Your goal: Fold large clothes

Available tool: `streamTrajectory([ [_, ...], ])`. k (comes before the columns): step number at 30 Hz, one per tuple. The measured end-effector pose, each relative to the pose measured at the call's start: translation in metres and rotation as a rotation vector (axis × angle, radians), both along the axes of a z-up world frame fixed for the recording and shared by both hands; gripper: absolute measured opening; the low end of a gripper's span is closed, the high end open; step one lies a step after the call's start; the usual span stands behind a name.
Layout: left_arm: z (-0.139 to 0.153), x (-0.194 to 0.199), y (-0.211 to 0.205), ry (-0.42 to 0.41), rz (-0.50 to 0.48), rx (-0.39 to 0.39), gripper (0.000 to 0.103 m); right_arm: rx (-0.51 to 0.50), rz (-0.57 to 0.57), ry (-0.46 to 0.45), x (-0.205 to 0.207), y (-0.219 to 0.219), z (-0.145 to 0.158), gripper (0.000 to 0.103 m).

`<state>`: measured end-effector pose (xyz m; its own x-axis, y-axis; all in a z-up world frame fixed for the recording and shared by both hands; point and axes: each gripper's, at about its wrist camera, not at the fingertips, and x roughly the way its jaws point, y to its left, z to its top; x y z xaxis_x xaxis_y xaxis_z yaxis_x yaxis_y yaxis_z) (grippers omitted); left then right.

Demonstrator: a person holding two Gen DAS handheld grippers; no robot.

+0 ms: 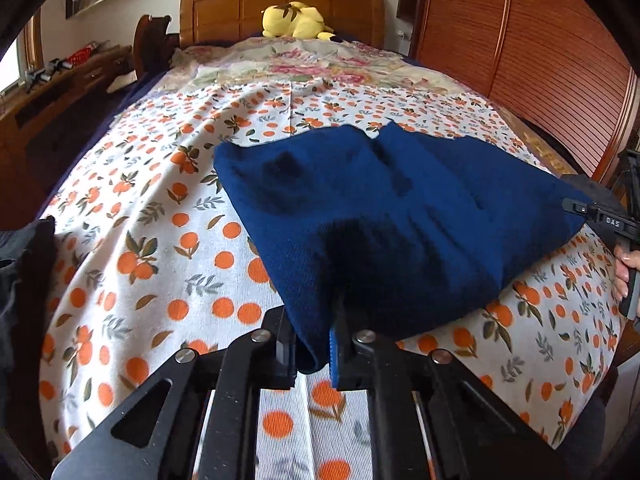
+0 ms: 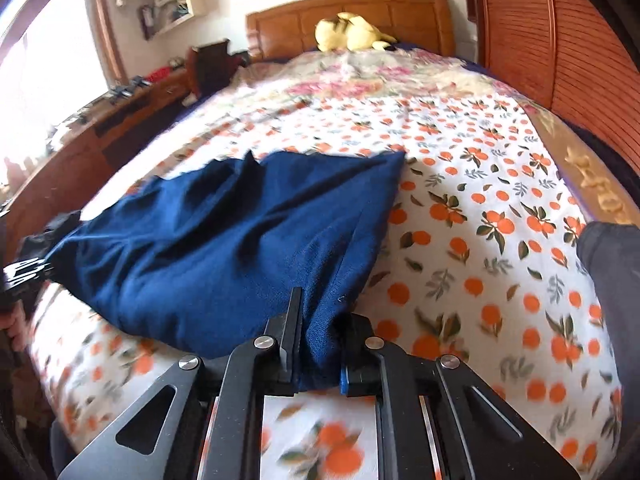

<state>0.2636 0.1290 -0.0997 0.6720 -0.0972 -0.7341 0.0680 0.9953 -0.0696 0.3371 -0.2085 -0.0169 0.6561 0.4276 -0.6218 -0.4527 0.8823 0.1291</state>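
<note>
A navy knit garment [image 1: 384,216] — soft, ribbed, creased in shallow folds — lies across the bed [image 1: 160,240], whose white sheet is printed with oranges and leaves. The left hand-held gripper [image 1: 314,354] pinches one near corner between its black fingers; the right hand-held gripper [image 2: 318,354] clamps the other corner. A yellow plush toy [image 1: 296,20] rests by the wooden headboard [image 1: 224,8].

I see a plain navy blue garment [image 1: 400,216] on a white bed sheet [image 1: 160,240] printed with oranges and green leaves, a pink floral quilt [image 1: 304,66] behind it, a yellow plush toy [image 1: 296,20] by the brown wooden headboard [image 1: 224,12], black gripper [image 1: 314,344] with a blue pad.
</note>
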Motion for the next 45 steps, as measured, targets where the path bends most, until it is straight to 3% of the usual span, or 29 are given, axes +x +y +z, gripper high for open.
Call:
streamTrajectory([
  [7,0.01,-0.076,-0.007,-0.004,-0.014,-0.032,0.012,0.069,0.025,-0.01,-0.094,-0.056,-0.002,0.013],
  [14,0.007,-0.13,-0.025,-0.01,-0.048,-0.047,0.012,0.038,-0.002,-0.014,-0.143,-0.093,-0.007,0.013],
  [22,0.003,-0.153,-0.024,-0.015,-0.058,-0.059,0.012,0.016,-0.036,-0.019,-0.165,-0.085,0.003,0.013],
  [35,-0.008,-0.155,-0.023,-0.012,-0.067,-0.051,0.013,0.013,-0.094,0.005,-0.166,-0.076,-0.015,0.014],
  [42,-0.008,-0.162,-0.021,-0.001,-0.043,-0.027,0.023,0.009,-0.104,0.027,-0.161,-0.074,-0.029,0.015],
  [45,-0.001,-0.171,-0.02,-0.01,-0.012,-0.015,0.034,-0.008,-0.091,0.019,-0.159,-0.071,-0.028,0.015],
])
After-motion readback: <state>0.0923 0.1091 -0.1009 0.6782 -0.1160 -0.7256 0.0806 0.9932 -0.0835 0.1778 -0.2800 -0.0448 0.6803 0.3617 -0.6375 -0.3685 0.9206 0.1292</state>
